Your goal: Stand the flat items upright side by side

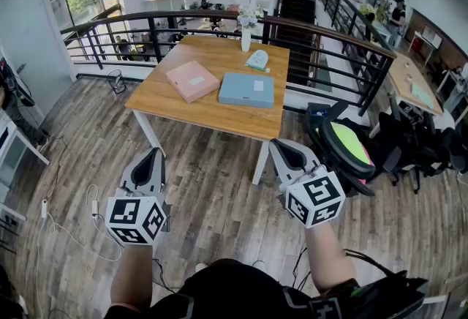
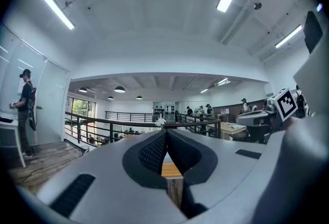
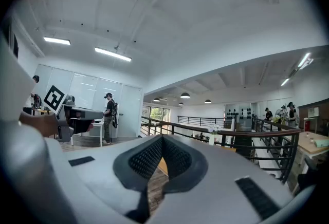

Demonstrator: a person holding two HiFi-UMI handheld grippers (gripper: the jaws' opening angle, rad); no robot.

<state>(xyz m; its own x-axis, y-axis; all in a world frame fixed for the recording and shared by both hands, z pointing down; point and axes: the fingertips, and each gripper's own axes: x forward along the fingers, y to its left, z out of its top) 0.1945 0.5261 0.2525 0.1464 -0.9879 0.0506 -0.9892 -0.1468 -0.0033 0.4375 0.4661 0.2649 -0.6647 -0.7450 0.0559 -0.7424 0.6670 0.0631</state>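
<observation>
A pink box [image 1: 192,81] and a blue box [image 1: 247,90] lie flat on the table [image 1: 219,118]. The left gripper [image 1: 155,153] and right gripper [image 1: 276,143] are closed and empty.

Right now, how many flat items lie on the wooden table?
3: pink item at left, blue item beside it, small teal item behind, by the vase. None seems hidden.

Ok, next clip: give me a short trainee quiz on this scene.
1. True or false: the pink box lies flat on the wooden table.
2. What lies just right of it in the head view? A) blue box B) white vase C) laptop
3. What do the left gripper and right gripper hold?
Key: 1 true; 2 A; 3 nothing, both are shut and short of the table.
</observation>
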